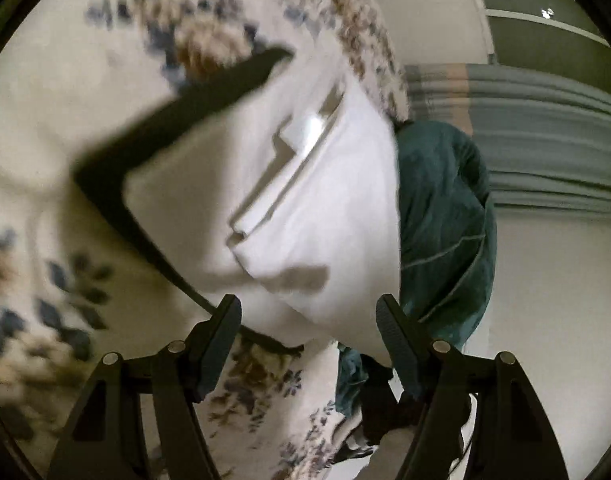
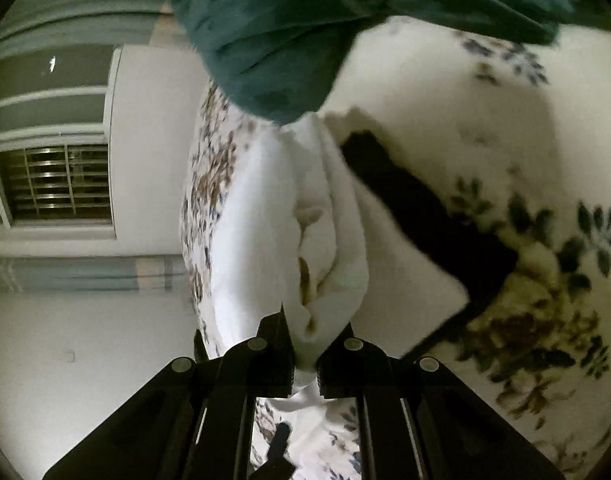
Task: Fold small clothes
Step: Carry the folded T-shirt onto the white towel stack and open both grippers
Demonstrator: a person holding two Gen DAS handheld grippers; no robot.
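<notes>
Floral bedspread (image 1: 45, 128) fills the ground beyond both sets of fingers; a bed, not a tabletop; soft and uneven, so any fold laid on it may slump or go askew.

White garment with black trim (image 1: 305, 200) is the piece in hand; it hangs bunched ahead of the left gripper (image 1: 308, 334) and reaches down between its fingers (image 1: 221, 344); those stand wide, pads apparently clear of the cloth, so the left holds nothing; black trim (image 2: 421, 208) runs off to the right of the right gripper (image 2: 305, 354).

Right gripper's fingers (image 2: 277, 344) are drawn narrow and pinch a white fold of the garment; single hold only; both views are blurred, so layers inside the pinch cannot be told.

Risks, as judged: garment twists or collapses in a heap, cause being one-sided support; pinch takes too thin an edge and slips; left fingers, if brought together here, catch bedspread or a wrong layer.

Teal garment (image 2: 273, 32) lies just beyond the white one's far end, touching or overlapping it; it could be dragged along.
</notes>
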